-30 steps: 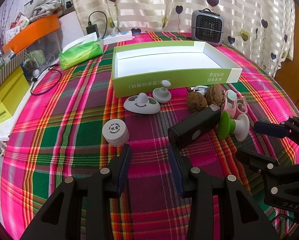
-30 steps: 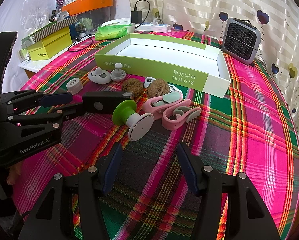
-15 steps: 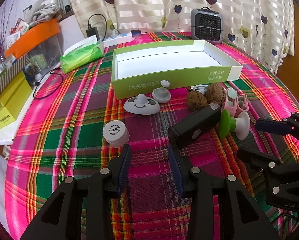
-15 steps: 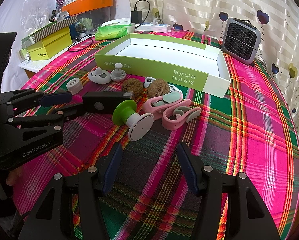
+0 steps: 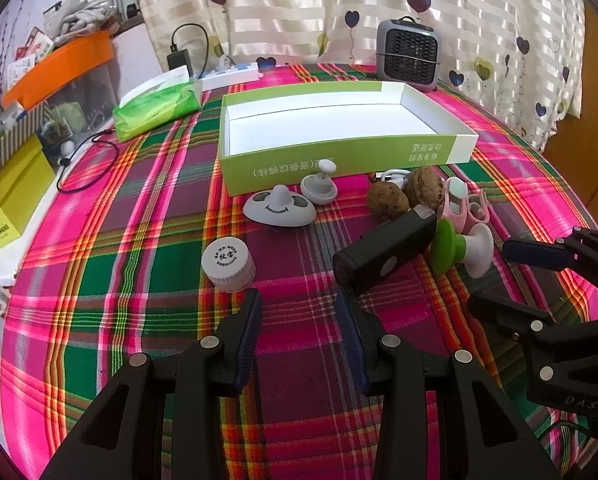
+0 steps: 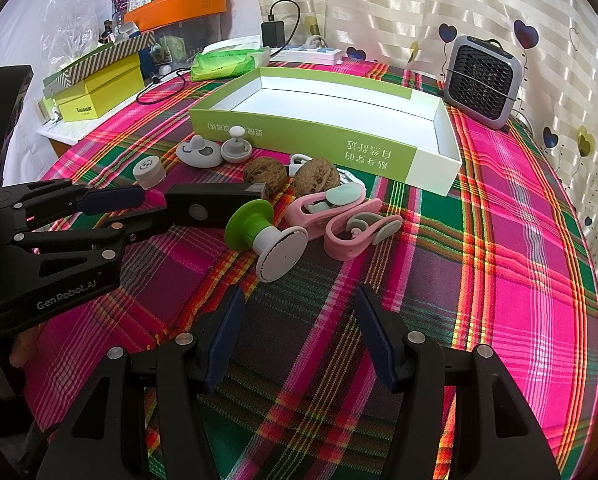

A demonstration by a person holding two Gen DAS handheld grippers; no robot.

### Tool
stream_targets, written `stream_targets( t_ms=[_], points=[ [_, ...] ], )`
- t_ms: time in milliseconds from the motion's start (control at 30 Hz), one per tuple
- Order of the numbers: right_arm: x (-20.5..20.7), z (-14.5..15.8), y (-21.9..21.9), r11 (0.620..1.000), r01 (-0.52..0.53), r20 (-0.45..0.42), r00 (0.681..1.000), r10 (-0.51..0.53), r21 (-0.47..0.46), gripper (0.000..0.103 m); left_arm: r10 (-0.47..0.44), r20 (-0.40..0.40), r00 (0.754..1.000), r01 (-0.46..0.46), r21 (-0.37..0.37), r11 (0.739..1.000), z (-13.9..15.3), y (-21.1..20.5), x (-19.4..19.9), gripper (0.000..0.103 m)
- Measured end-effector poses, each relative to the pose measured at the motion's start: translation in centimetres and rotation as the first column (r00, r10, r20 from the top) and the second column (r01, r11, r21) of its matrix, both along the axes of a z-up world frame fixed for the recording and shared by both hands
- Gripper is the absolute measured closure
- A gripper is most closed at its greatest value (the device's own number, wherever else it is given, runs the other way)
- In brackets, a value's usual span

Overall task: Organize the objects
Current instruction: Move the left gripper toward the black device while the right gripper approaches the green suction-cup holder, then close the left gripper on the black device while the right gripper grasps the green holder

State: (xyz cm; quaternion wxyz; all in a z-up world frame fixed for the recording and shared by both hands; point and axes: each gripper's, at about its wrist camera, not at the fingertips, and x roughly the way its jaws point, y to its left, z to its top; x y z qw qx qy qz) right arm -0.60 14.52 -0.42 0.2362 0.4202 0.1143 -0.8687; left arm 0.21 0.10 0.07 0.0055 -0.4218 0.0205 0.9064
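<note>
Left tongs (image 5: 299,332) spread, nothing between, low centre of left view; white cap (image 5: 229,258) just beyond left fingertip. Right tongs (image 6: 299,332) spread, bare. Black bar (image 6: 215,210), green-white knob (image 6: 267,236), pink clips (image 6: 339,216), walnuts (image 6: 291,174) clustered mid-frame on table (image 6: 519,260). Green box (image 6: 327,120) behind them.

White earbud case (image 6: 299,162) sits half hidden behind walnuts (image 6: 315,178).

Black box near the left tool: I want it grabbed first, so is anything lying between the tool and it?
Nothing visible. The left tool is open and the black box lies just ahead on bare tablecloth. The white cap sits off to the left.
</note>
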Motion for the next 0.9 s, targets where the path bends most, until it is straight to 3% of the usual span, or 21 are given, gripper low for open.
stream_targets(
  t_ms=[900],
  points=[
    [0.0, 0.0, 0.0, 1.0, -0.006, 0.005, 1.0, 0.006, -0.009, 0.045, -0.096, 0.0, 0.995, 0.096, 0.026, 0.995, 0.0, 1.3, 0.5, 0.066]
  ],
)
